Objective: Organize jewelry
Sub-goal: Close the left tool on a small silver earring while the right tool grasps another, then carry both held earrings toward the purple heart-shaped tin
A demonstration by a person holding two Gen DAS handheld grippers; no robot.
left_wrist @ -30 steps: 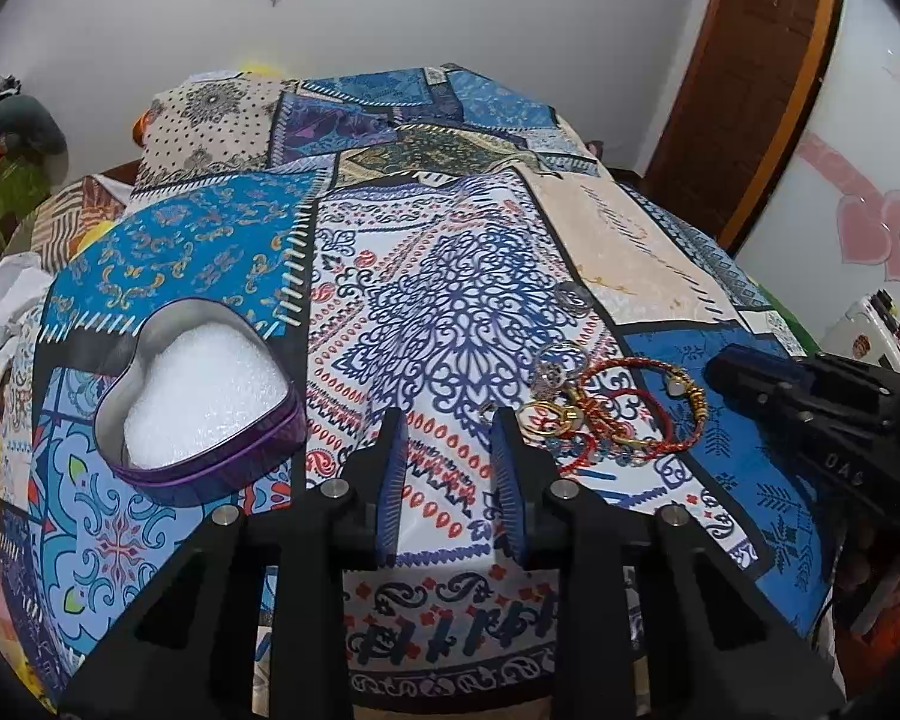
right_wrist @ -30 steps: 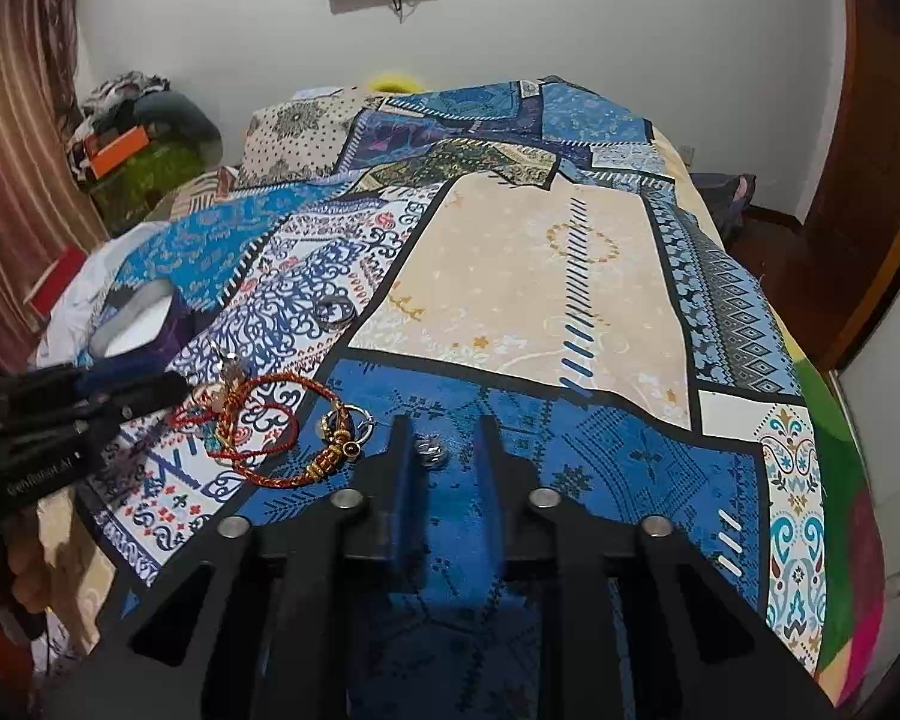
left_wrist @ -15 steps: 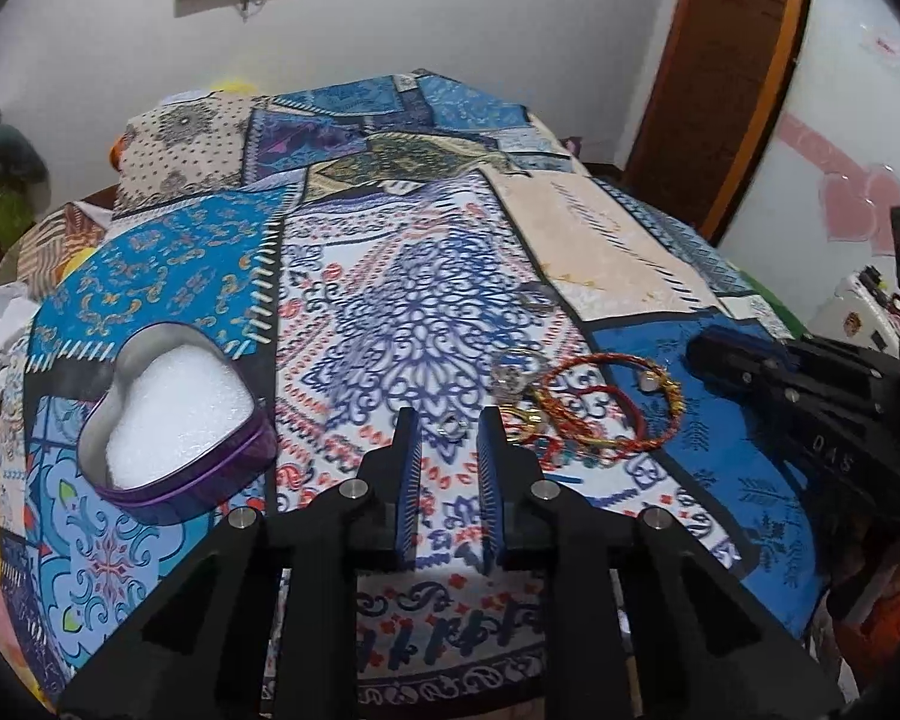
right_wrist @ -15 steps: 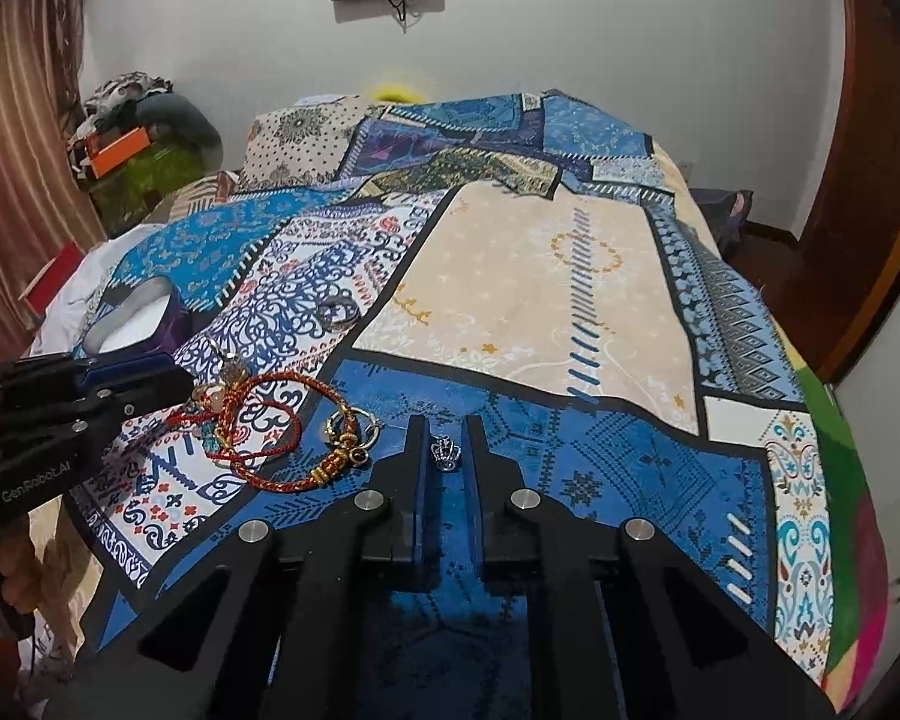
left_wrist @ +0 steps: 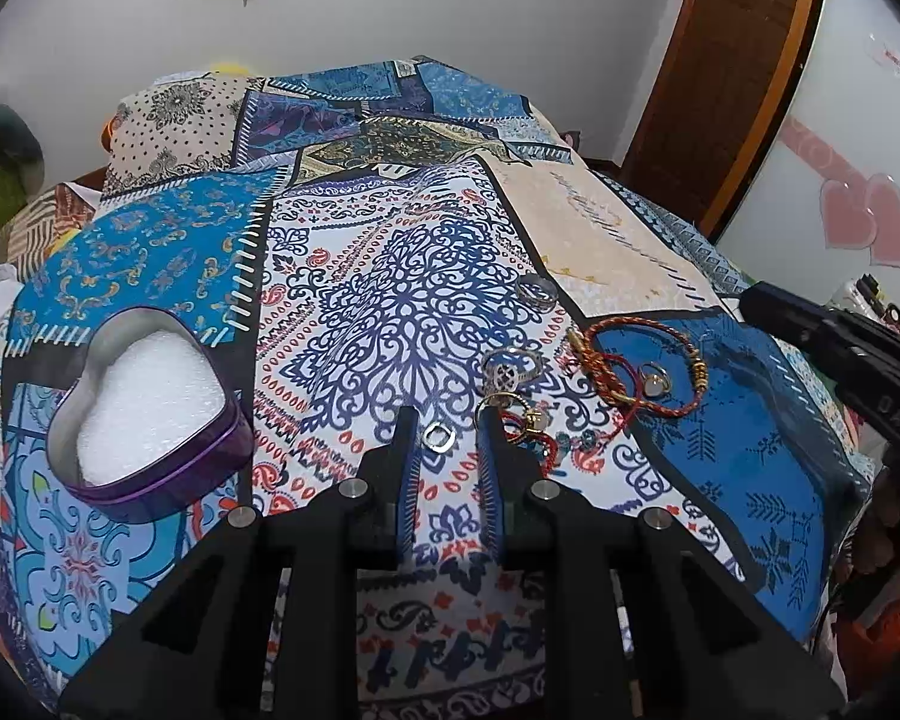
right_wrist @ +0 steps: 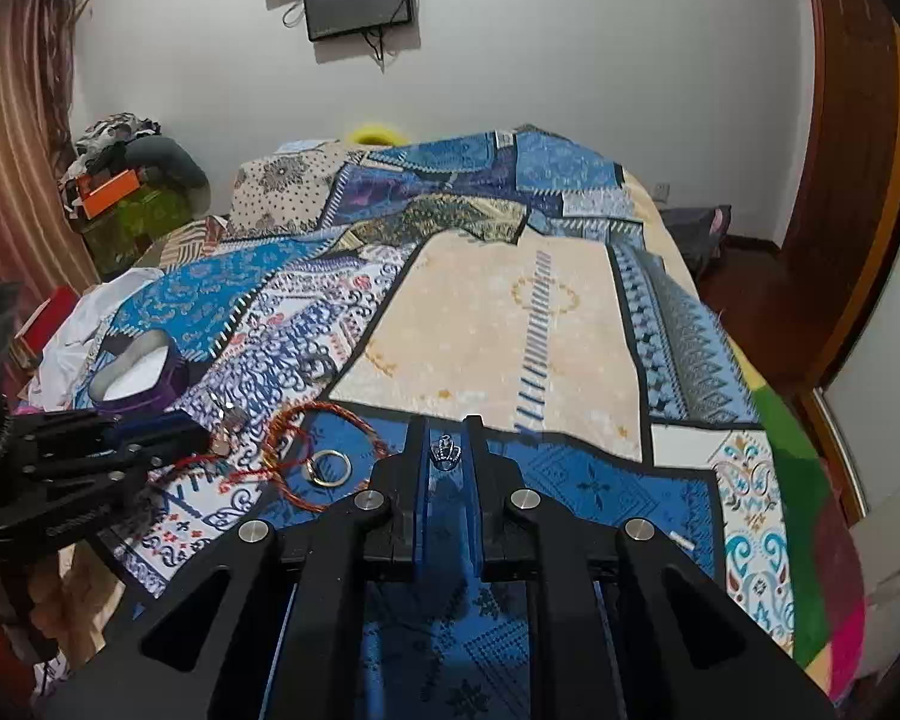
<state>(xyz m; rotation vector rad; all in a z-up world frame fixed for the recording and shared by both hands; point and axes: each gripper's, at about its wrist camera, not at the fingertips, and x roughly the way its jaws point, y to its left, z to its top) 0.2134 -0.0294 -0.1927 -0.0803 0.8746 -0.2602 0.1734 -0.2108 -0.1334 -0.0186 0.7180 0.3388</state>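
Right gripper [right_wrist: 447,456]: jaws clenched on a small silver crown-shaped ring [right_wrist: 446,453], pinched at the fingertips and off the bedspread [right_wrist: 510,324]. Only the right wrist view shows that ring; in the left view the right gripper [left_wrist: 834,354] is just a black body at the edge, tips not readable.

Left gripper [left_wrist: 444,438]: jaws narrow, a small silver ring [left_wrist: 439,437] sits between the tips. Can't tell if the pads actually press on it or if it's lying on the cloth. The right view shows the left gripper [right_wrist: 168,429] side-on only, with no sight of what's between its jaws.

Left view count, loose jewelry on the bedspread [left_wrist: 390,276], clustered right of the left gripper:
- 1 plain silver band [left_wrist: 537,290], farthest back
- 1 ornate silver ring [left_wrist: 506,371]
- 1 gold ring [left_wrist: 531,417] just beside the right fingertip
- 1 ring with a pale stone [left_wrist: 654,376] inside the bangle loop
- 1 red-and-gold thread bangle [left_wrist: 642,372], plus thinner red cords tangled under it (count unclear)

Right view resolves fewer: the bangle [right_wrist: 324,456] and one gold ring [right_wrist: 328,468] inside it; the rest is blurred.

1 heart-shaped purple tin [left_wrist: 150,402], open, white foam inside, well apart to the left of the pile (also seen in the right view [right_wrist: 141,372], behind the left gripper).
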